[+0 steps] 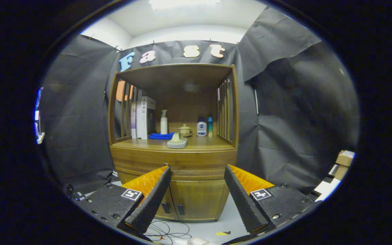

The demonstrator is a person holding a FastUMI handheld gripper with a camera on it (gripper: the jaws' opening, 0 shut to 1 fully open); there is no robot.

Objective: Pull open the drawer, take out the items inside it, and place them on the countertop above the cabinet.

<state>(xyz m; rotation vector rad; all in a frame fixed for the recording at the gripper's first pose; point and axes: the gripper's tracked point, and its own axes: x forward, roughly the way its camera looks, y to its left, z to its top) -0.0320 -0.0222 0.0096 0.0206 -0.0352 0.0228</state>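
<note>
A wooden cabinet stands ahead against the black cloth wall. Its drawer is a wide ribbed front below the countertop and it sits closed. My gripper is open, some way back from the cabinet, with the fingertips framing the drawer front and nothing between them. A pale green and grey object lies at the front of the countertop. Two lower doors with small dark handles are shut below the drawer.
At the back of the countertop stand books, a white pump bottle, a folded blue cloth, a small lidded pot and two small bottles. Cables lie on the floor in front. Cardboard boxes sit at right.
</note>
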